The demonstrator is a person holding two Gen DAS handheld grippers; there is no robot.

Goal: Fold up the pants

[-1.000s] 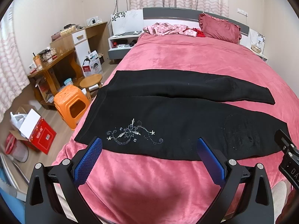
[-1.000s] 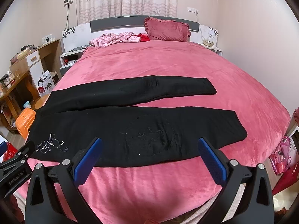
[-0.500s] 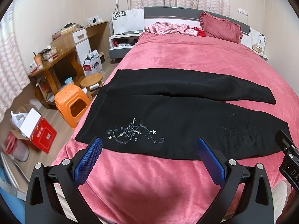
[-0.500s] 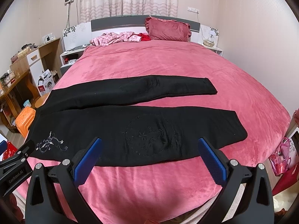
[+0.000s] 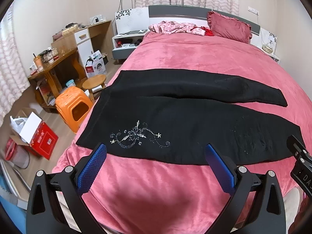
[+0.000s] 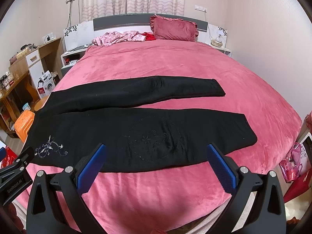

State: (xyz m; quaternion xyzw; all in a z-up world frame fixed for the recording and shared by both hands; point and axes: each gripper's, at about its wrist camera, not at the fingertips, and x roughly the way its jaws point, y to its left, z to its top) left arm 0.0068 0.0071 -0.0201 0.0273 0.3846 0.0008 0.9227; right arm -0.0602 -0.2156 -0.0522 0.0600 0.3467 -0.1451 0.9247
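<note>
Both grippers, left (image 5: 155, 156) and right (image 6: 155, 156), are hovering with open jaws before the pants (image 6: 136, 136); pinching the blanket (image 6: 156, 191) underneath is risking a bunched fold.

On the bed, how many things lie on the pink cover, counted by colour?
Black: 1, the pants
Dark red: 1, the pillow
Pink patterned: 1, the crumpled garment
Bright red: 1, the small cloth
Total: 4

Bed (image 5: 195, 58) with pink cover. Black pants (image 5: 185, 128) lie flat across it, legs spread apart. At the headboard end: red pillow (image 5: 229, 27) and a heap of pink clothing (image 5: 175, 27), possibly with a red item beside it.
</note>
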